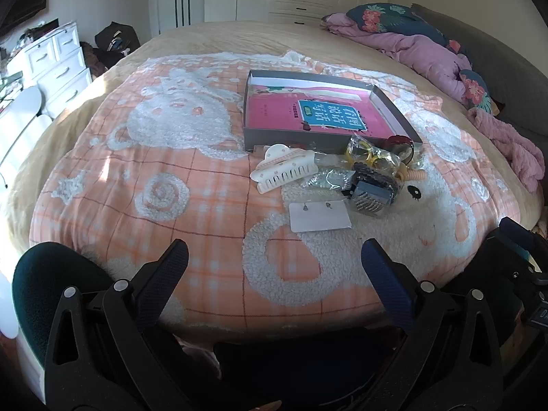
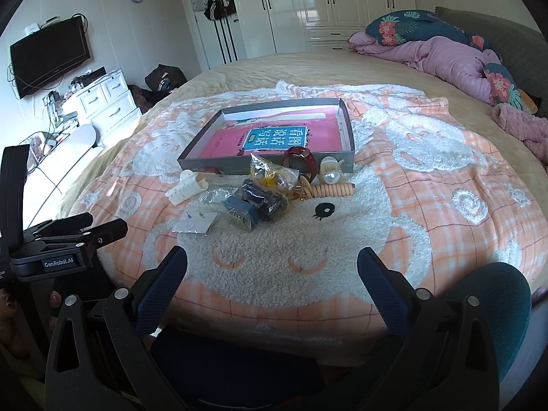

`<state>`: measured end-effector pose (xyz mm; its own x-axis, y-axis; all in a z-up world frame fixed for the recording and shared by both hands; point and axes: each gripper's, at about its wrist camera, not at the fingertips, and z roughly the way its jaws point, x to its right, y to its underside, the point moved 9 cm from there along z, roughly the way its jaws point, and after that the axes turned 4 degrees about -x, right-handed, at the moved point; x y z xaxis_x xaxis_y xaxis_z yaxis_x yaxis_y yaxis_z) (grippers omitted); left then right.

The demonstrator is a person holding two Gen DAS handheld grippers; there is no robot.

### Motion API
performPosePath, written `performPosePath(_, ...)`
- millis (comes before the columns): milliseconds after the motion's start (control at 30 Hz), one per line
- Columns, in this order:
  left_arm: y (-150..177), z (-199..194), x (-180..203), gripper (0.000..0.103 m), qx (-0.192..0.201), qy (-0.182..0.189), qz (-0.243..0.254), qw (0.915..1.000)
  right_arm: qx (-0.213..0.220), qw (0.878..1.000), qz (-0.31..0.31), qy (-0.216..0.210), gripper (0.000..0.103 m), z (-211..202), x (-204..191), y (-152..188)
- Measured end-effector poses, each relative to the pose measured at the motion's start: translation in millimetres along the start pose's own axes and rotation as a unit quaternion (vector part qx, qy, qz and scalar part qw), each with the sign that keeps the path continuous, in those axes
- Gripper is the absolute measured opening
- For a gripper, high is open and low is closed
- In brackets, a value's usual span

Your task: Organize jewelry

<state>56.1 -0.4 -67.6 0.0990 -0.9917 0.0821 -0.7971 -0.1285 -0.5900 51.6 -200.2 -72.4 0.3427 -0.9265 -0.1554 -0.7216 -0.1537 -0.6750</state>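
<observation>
- I see the jewelry heaped in a small pile (image 2: 263, 191) on the peach-and-white fleece blanket (image 2: 394, 205) spread over the bed, well in from the bed's near edge and just in front of the grey tray.
- The pile holds a cream claw clip (image 1: 284, 171) on its left side, a white earring card (image 1: 320, 216) lying flat at the end nearest me, and a grey-blue clip (image 2: 241, 213) beside a dark beaded piece (image 2: 265, 198).
- Behind those sit a crinkled clear bag of yellow pieces (image 2: 270, 171), a dark red band (image 2: 303, 162) standing on edge against the tray wall, a pearl-tipped clip (image 2: 331, 171) and a peach coil tie (image 2: 330, 190) on the right.
- The grey tray (image 2: 267, 166) lies flat toward the middle of the bed, with a pink book cover inside it; no jewelry is in it that I can make out.
- My left gripper (image 1: 274, 260) hovers over the blanket near the bed's near edge, jaws spread wide with nothing between them.
- My right gripper (image 2: 272, 267) hovers likewise just to its right, jaws wide apart and empty, well short of the pile.
- A purple quilt (image 2: 445, 58) is bunched at the far right corner of the bed.
</observation>
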Motion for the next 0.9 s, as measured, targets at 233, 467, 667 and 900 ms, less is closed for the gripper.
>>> performPosePath(233, 0.2, -0.2, 0.4, 0.094, 0.000, -0.001, -0.001, 1.0000, 0.000, 1.000, -0.003, -0.002, 0.099, 0.8, -4.0, 0.9)
performPosePath(467, 0.2, -0.6, 1.2, 0.094, 0.001, -0.002, 0.002, 1.0000, 0.000, 1.000, -0.003, -0.002, 0.099, 0.0, -3.5, 0.3)
performPosePath(667, -1.1, -0.4, 1.9, 0.094, 0.001, -0.001, 0.002, 1.0000, 0.001, 1.000, -0.002, -0.002, 0.099, 0.2, -4.1, 0.2)
performPosePath(900, -2.7, -0.9, 2.3, 0.094, 0.001, -0.001, 0.001, 1.0000, 0.000, 1.000, -0.002, -0.002, 0.099, 0.0, -3.7, 0.3)
